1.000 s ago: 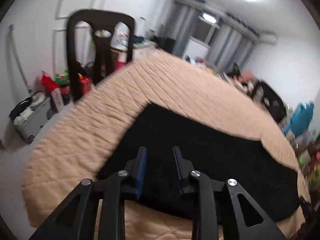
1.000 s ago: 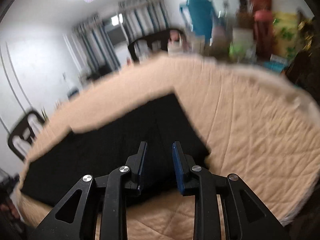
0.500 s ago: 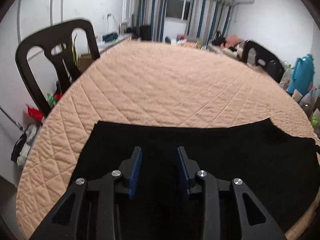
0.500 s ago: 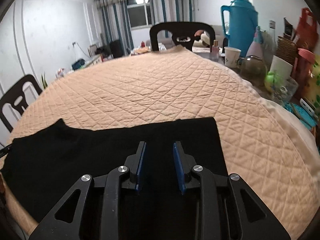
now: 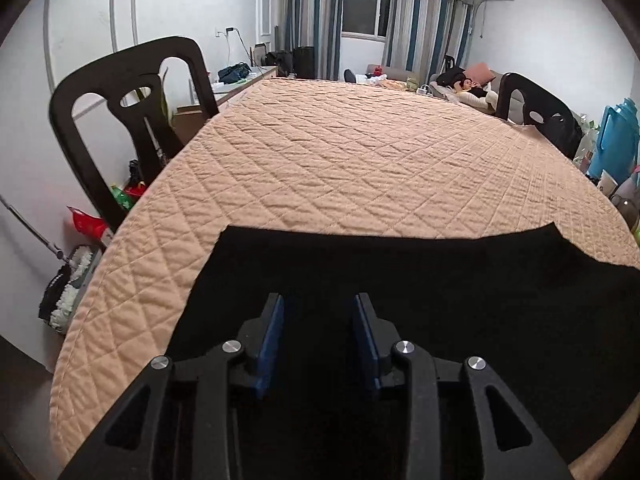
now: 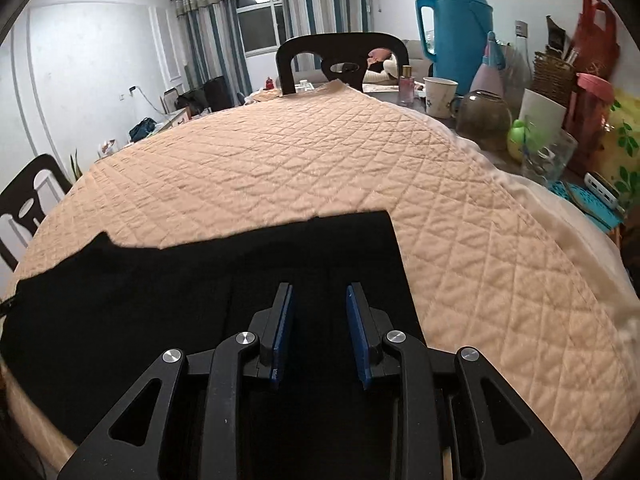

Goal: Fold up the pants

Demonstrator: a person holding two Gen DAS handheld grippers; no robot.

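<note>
Black pants (image 5: 440, 280) lie flat along the near edge of a table covered in a peach quilted cloth (image 5: 360, 152). My left gripper (image 5: 319, 300) hovers over their left end, open, nothing between its blue pads. The right wrist view shows the same pants (image 6: 160, 300) ending in a straight edge at the right. My right gripper (image 6: 320, 290) is above that right end, also open, with only the flat fabric underneath. The quilted cloth (image 6: 280, 160) stretches beyond.
Black chairs stand at the table's left (image 5: 132, 112) and far side (image 6: 340, 56). A blue thermos (image 6: 456, 32), a cup (image 6: 440, 96), jars and bottles crowd the right edge. A mop bucket (image 5: 68, 296) sits on the floor at the left.
Both views have rolled from a tilt to level and sharpened. The left jaws stand a little wider. Each gripper has shifted across the pants, which lie as before.
</note>
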